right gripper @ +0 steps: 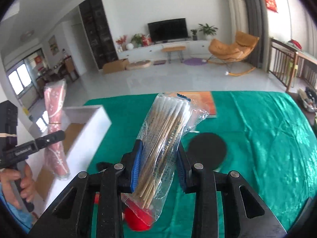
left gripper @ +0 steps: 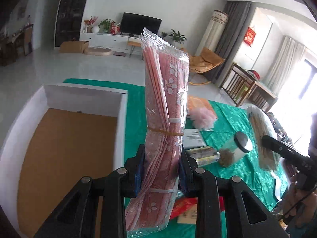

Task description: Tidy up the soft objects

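My left gripper [left gripper: 161,164] is shut on a bundle of pink flowered packets [left gripper: 168,103] in clear wrap, bound by a rubber band, held upright above the table beside a white box [left gripper: 122,119] with a brown floor. The bundle also shows in the right wrist view [right gripper: 55,123], over the box [right gripper: 91,130]. My right gripper [right gripper: 158,158] is shut on a clear bag of cotton swabs [right gripper: 164,136] with wooden sticks, lifted above the green tablecloth [right gripper: 257,138]. That bag shows at the right in the left wrist view [left gripper: 261,136].
On the green cloth [left gripper: 233,119] lie a pink fluffy item [left gripper: 202,119], an orange packet [left gripper: 198,102], a clear jar with a silver lid [left gripper: 235,148] and printed packets [left gripper: 194,136]. A black round pad [right gripper: 208,148], an orange packet [right gripper: 206,101] and a red object [right gripper: 138,220] show in the right wrist view.
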The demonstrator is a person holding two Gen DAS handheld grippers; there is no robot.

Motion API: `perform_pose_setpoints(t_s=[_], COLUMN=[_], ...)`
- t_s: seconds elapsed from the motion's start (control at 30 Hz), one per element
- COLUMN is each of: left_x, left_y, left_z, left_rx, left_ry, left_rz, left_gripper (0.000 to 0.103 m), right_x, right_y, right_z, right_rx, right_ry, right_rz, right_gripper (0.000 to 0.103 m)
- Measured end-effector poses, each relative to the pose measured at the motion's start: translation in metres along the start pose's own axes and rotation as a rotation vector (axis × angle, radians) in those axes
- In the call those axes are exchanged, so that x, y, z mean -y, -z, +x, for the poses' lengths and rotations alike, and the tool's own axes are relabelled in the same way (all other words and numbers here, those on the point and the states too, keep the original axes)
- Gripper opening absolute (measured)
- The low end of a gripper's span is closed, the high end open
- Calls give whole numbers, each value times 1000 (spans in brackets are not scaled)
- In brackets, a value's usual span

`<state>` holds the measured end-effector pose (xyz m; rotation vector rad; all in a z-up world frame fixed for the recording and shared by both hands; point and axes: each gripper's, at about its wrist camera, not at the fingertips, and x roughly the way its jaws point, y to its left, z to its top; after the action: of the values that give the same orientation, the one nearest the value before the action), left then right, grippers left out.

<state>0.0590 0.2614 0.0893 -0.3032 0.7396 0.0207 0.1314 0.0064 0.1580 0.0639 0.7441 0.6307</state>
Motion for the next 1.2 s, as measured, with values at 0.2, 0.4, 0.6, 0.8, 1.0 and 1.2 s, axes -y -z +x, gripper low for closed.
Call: perform_pose_setpoints(t_s=[0.2, 0.4, 0.6, 0.8, 1.0, 1.2], left_x=[-86, -84, 19, 133, 168, 157], left_y=[37, 54, 77, 155, 212, 214], left_z=[-27, -38, -29, 17, 75, 113], left_rx=[-37, 44, 43, -121, -253, -289], left_ry=[-350, -361, -40, 99, 37, -32], left_rz=[-53, -75, 37, 271, 401, 388], left_gripper=[76, 98, 98, 99, 99, 98], right_x=[-136, -133, -33, 93, 150, 164], right_y=[10, 33, 101, 174, 190, 201], right_z=[50, 70, 33, 34, 6, 13], right_rx=[-108, -149, 33, -73, -63, -118], right_ry=[-409, -408, 110, 465, 527, 602], right_rz=[-6, -27, -137, 9, 274, 321], right_gripper=[44, 79, 79, 79, 79, 79])
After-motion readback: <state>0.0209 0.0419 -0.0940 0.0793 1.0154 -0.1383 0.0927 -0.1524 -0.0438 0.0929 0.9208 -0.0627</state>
